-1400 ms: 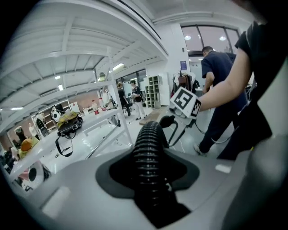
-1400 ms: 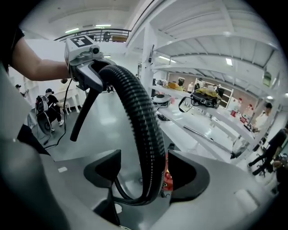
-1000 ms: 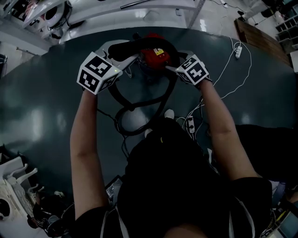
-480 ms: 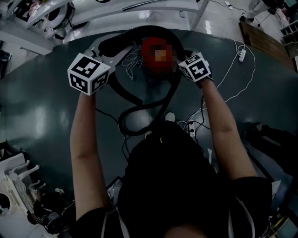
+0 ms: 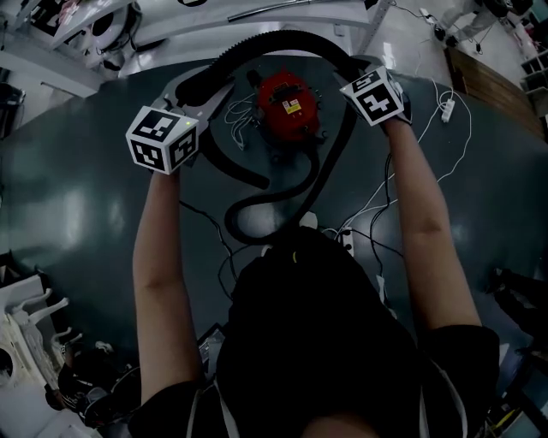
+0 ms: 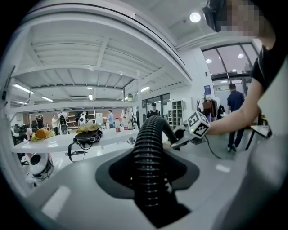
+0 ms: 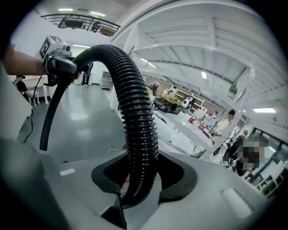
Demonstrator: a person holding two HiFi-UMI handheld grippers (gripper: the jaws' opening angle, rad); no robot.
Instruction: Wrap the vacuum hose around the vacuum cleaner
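Note:
The red vacuum cleaner (image 5: 287, 107) stands on the dark round floor mat (image 5: 77, 197). Its black ribbed hose (image 5: 282, 36) arches over the far side of it from one gripper to the other. From the right gripper the hose runs down the cleaner's right side into a loop (image 5: 257, 210) near the person. My left gripper (image 5: 208, 85) is shut on the hose (image 6: 150, 148) left of the cleaner. My right gripper (image 5: 349, 70) has just been closing, with the hose (image 7: 137, 121) between its pads, and grips it at the cleaner's upper right. Each gripper view shows the other gripper along the hose.
Thin cables (image 5: 377, 205) and a white power strip (image 5: 443, 104) lie on the mat at right. White tables (image 5: 257, 10) line the far edge and a wooden bench (image 5: 479, 68) stands at top right. White equipment (image 5: 26, 342) sits at lower left. People stand in the background.
The right gripper has shut on the hose and carried it up and to the right, so the hose now arches over the cleaner. The left gripper drifted slightly left with its hose section.

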